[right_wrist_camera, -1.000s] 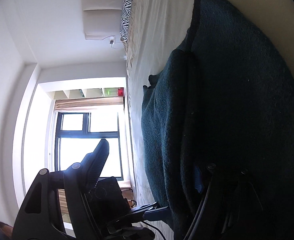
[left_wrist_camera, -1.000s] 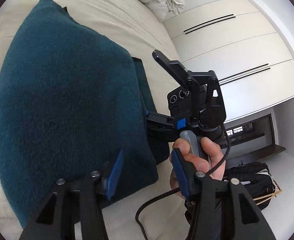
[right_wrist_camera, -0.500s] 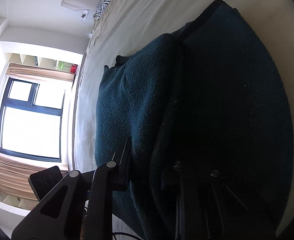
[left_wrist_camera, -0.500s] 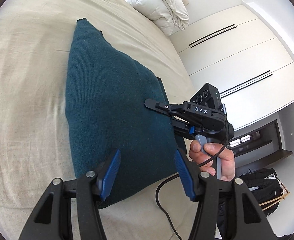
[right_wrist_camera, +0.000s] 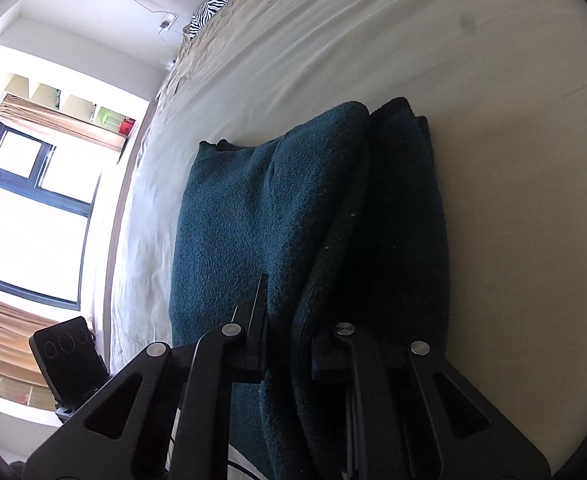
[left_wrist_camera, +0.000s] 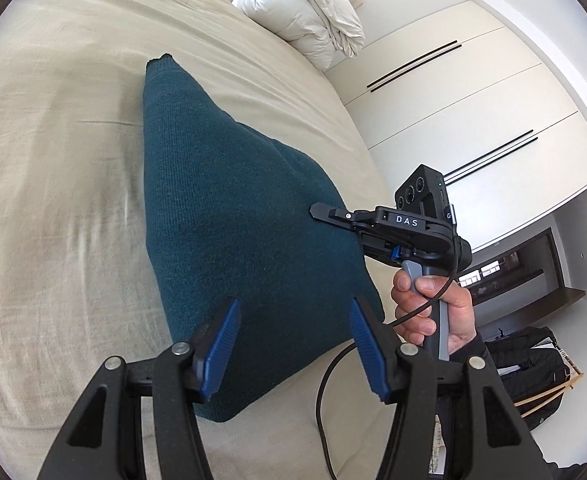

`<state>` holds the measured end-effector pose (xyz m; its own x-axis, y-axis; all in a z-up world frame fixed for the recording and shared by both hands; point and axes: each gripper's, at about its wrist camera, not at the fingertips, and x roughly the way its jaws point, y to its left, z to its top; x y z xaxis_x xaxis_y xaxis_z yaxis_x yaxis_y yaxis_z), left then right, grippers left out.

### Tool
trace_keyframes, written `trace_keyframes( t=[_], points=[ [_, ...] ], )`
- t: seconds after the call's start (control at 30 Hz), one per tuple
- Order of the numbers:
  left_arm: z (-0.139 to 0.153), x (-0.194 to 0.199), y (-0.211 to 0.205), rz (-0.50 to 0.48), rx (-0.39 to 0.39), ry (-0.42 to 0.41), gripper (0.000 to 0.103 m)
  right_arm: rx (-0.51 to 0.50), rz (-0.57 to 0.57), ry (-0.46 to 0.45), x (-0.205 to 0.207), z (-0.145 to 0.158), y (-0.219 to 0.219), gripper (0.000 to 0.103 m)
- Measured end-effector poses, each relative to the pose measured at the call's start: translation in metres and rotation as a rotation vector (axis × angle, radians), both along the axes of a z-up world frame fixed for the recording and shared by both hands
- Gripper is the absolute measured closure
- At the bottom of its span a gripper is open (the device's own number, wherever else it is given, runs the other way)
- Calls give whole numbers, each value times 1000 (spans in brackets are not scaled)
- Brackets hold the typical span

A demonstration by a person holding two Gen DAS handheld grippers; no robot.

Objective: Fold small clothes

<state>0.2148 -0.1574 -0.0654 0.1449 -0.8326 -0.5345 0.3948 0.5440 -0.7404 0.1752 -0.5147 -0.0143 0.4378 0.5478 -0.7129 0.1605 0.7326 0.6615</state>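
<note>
Now our right claw has just been closing, pinching the teal sweater's layered edge; thin grip may drop layers, while left claw gapes empty.

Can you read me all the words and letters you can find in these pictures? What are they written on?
"DAS": white letters on the black body of the right gripper, seen from the left wrist camera.
"G": a single light letter on the edge of the camera block above it; anything after it is hidden.
Nothing else is readable: the teal sweater and the bed show no writing, and things on the window shelf are too small.
</note>
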Motion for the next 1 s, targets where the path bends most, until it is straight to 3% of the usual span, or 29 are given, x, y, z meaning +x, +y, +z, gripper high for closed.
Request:
trace_keyframes(
  t=[0.3, 0.57, 0.7, 0.77, 0.9, 1.0],
  points=[
    [2, -2, -24, -48, 41, -12, 44, 54, -36, 32, -4, -43, -37, 90],
    [0, -9, -29, -44, 59, -18, 44, 28, -19, 25, 8, -40, -13, 90],
    [-7, -14, -36, -55, 87, -12, 44, 159, -45, 42, 3, -57, -27, 89],
    [-6, -16, -36, -61, 88, -17, 44, 155, -76, 45, -5, -51, -35, 87],
    [8, -17, -31, -50, 78, -49, 44, -36, -144, -15, -29, -11, -41, 83],
    [24, -5, -31, -36, 71, -93, 44, 100, -82, -128, -42, 15, -31, 80]
  ],
)
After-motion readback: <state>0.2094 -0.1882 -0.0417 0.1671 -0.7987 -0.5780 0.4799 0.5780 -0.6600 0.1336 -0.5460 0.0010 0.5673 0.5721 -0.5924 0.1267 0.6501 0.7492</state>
